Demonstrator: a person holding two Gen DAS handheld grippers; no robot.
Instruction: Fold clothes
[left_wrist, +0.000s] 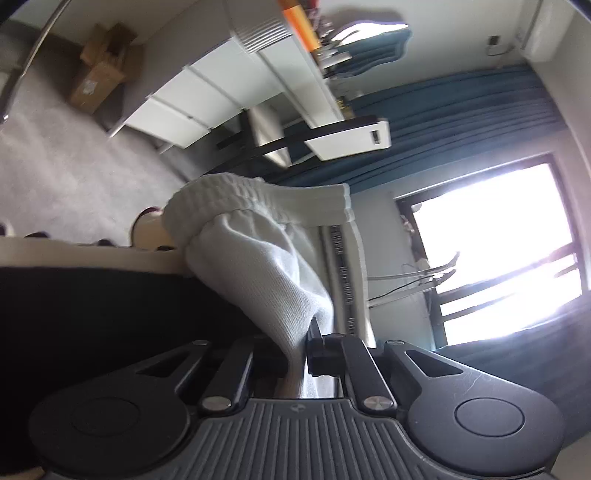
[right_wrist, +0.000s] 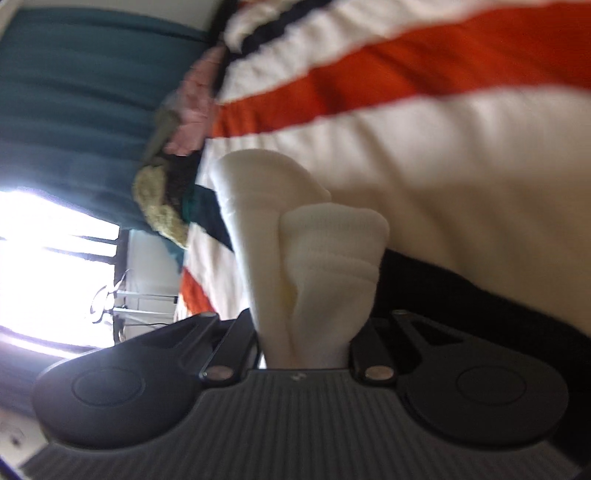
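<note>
Your left gripper (left_wrist: 306, 354) has its jaws drawn nearly together, clamped on a fold of white knit garment (left_wrist: 258, 258) that rises from between the fingers and ends in a ribbed elastic band at the top. Your right gripper (right_wrist: 306, 343) is likewise pinched tight on a bunched, cream-white part of knit fabric (right_wrist: 325, 266), which stands up in two soft folds straight ahead of the camera. Both views are rolled sideways. Only the left wrist view shows the room: a grey carpeted floor (left_wrist: 55, 166), a white drawer unit (left_wrist: 207, 88), a cardboard box (left_wrist: 99, 70) against the wall, blue curtains (left_wrist: 461, 114) and a bright window (left_wrist: 498, 243). Only the right wrist view shows a large striped cloth (right_wrist: 406, 122) in white, orange and navy filling the space behind the held fabric, blurred, with a yellowish fuzzy item (right_wrist: 162, 206) beside it that you cannot identify. The box's contents are not visible.
</note>
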